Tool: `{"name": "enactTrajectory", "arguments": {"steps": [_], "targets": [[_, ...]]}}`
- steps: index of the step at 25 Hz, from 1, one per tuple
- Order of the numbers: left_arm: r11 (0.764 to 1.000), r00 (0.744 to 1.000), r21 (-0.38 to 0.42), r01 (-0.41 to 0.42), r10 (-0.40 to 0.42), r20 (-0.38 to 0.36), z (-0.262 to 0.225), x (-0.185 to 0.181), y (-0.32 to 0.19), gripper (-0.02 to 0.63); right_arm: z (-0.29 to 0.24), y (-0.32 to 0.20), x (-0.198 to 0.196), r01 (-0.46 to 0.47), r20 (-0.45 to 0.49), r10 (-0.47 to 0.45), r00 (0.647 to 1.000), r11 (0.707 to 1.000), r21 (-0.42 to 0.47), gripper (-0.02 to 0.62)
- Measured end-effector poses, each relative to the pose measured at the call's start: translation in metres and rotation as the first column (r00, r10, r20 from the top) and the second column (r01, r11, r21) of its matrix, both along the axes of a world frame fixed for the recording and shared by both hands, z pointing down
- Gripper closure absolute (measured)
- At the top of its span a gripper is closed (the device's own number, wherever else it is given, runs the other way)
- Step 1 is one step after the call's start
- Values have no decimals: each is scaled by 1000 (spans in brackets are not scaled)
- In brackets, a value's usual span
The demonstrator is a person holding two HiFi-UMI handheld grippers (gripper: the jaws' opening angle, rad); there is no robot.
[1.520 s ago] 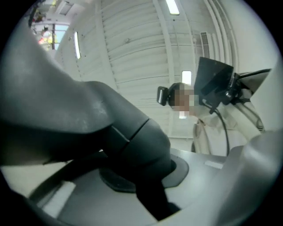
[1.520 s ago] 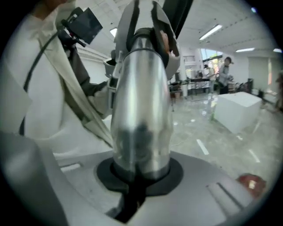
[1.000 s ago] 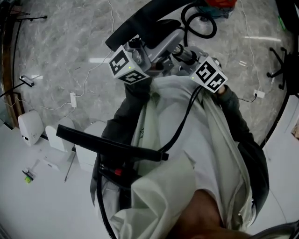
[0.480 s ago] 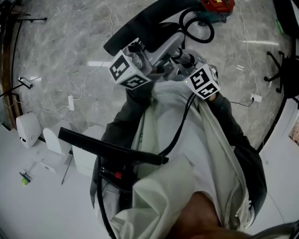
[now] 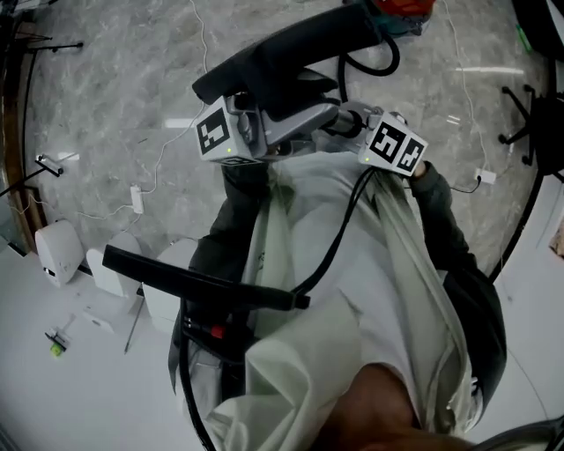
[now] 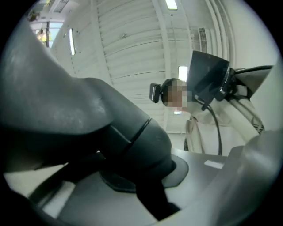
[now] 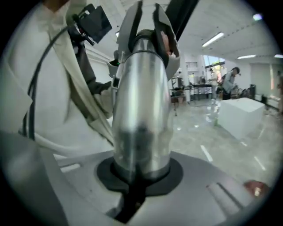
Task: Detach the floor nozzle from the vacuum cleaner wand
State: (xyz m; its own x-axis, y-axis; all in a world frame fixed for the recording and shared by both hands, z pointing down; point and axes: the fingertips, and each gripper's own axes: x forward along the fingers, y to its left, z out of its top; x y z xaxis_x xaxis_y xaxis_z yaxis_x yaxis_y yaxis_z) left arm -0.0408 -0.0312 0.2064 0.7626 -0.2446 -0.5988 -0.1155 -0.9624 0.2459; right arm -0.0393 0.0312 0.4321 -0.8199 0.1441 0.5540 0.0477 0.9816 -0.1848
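Observation:
In the head view the black floor nozzle [image 5: 282, 48] is held up above the marble floor in front of my chest. My left gripper [image 5: 304, 110] is shut on the nozzle's dark grey neck [image 6: 132, 141], which fills the space between its jaws in the left gripper view [image 6: 146, 194]. My right gripper [image 5: 348, 119] comes in from the right and is shut on the silver wand tube [image 7: 141, 110], clamped upright between its jaws [image 7: 137, 176]. The join between wand and nozzle is hidden behind the two grippers in the head view.
A black hose loop [image 5: 370, 53] and the red vacuum body [image 5: 401, 7] lie on the floor beyond the nozzle. White boxes [image 5: 57, 251] and cables [image 5: 137, 189] are at the left, a chair base [image 5: 529, 132] at the right. A black bar [image 5: 194, 282] crosses my jacket.
The left gripper has swung a little to the left and tilted, carrying the nozzle with it. The right gripper has shifted slightly and still holds the wand.

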Motion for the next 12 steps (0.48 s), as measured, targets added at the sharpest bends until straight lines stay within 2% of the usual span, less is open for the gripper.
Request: {"name": "enactTrajectory", "arguments": {"steps": [2, 3, 5, 6, 7, 8, 9, 10, 11, 12], "targets": [[999, 999, 27, -37, 37, -1, 0, 6, 5, 529, 0, 10, 3, 86, 30, -84, 996, 994, -72, 554], [1000, 1000, 9, -19, 19, 0, 0, 8, 0, 529, 1, 8, 3, 79, 34, -76, 997, 994, -78, 555], [996, 998, -58, 65, -64, 12, 2, 9, -18, 529, 3, -9, 3, -47, 10, 48, 999, 999, -19, 557], [986, 991, -102, 130, -127, 29, 4, 6, -28, 528, 4, -22, 4, -153, -15, 153, 988, 987, 45, 557], [964, 977, -162, 212, -206, 54, 8, 1, -40, 528, 5, -36, 5, -266, -44, 273, 961, 956, 125, 557], [923, 952, -235, 305, -292, 89, 14, -6, -53, 528, 6, -48, 7, -363, -69, 383, 921, 909, 203, 557], [863, 916, -309, 400, -377, 134, 21, -14, -64, 528, 9, -56, 9, -427, -87, 461, 883, 867, 257, 557], [795, 876, -369, 482, -446, 184, 28, -22, -72, 526, 11, -60, 10, -459, -101, 502, 859, 842, 283, 557], [739, 842, -404, 539, -491, 226, 34, -27, -77, 526, 13, -61, 9, -467, -111, 513, 851, 836, 289, 557], [712, 824, -416, 565, -510, 247, 36, -29, -78, 526, 14, -60, 7, -459, -114, 505, 856, 842, 284, 557]]}}
